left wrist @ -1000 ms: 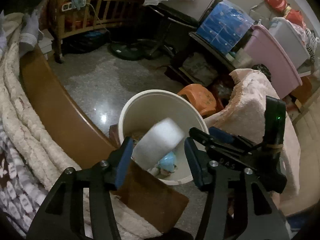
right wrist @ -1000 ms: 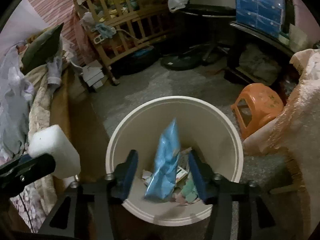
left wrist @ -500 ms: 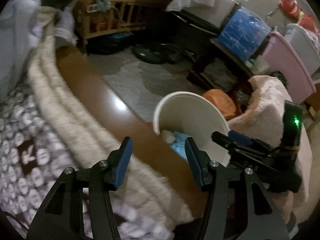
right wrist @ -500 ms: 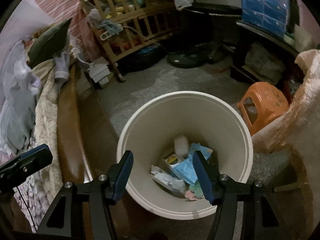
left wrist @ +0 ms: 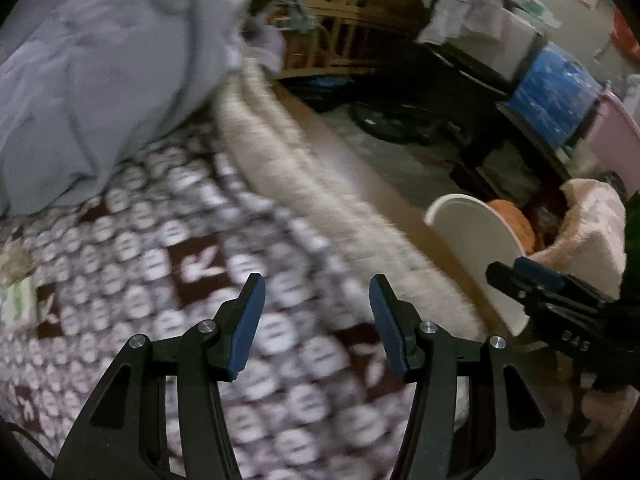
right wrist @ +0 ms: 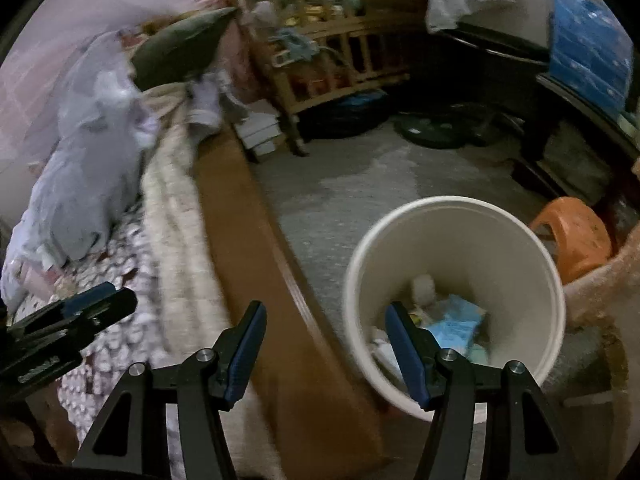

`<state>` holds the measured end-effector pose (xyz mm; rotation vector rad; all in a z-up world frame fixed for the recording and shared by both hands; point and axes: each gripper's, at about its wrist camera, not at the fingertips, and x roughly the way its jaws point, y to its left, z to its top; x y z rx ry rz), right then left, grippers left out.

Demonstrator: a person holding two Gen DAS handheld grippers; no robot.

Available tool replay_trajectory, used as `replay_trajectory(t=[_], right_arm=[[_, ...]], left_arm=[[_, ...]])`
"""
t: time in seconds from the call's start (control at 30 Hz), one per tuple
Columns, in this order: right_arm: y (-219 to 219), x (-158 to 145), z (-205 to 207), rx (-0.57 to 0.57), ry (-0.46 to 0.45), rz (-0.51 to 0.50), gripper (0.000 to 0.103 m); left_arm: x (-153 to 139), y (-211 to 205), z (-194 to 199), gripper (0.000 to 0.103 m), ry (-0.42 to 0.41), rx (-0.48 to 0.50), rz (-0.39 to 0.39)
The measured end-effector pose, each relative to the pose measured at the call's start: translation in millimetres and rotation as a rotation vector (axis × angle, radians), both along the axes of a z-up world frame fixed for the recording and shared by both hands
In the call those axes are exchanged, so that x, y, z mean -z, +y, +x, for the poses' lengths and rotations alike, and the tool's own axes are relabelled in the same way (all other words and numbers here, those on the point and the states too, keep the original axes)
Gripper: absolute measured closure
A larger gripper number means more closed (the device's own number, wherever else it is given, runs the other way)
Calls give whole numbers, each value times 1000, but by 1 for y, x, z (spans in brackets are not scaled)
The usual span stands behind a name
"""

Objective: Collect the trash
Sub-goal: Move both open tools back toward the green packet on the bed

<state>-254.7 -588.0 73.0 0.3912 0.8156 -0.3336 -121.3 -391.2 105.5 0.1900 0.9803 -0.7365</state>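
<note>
Left gripper [left wrist: 316,320], right gripper [right wrist: 322,348]: jaws apart, empty. Bin [right wrist: 452,204] lower right. Next: scan patterned bedspread [left wrist: 160,264] slowly for litter.

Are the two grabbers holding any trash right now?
No. The left gripper and right gripper are both open and empty; the trash lies in the white bin.
</note>
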Motion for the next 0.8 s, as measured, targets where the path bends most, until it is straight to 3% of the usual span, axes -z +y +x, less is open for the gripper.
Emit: replay_trajectory(t=[0.37, 0.8], right_arm=[[86, -5, 44, -188, 10, -32, 42], [187, 14, 97, -405, 61, -29, 41]], left_arm=[[2, 89, 21, 50, -32, -159, 43], [17, 219, 48, 50, -9, -378, 79]])
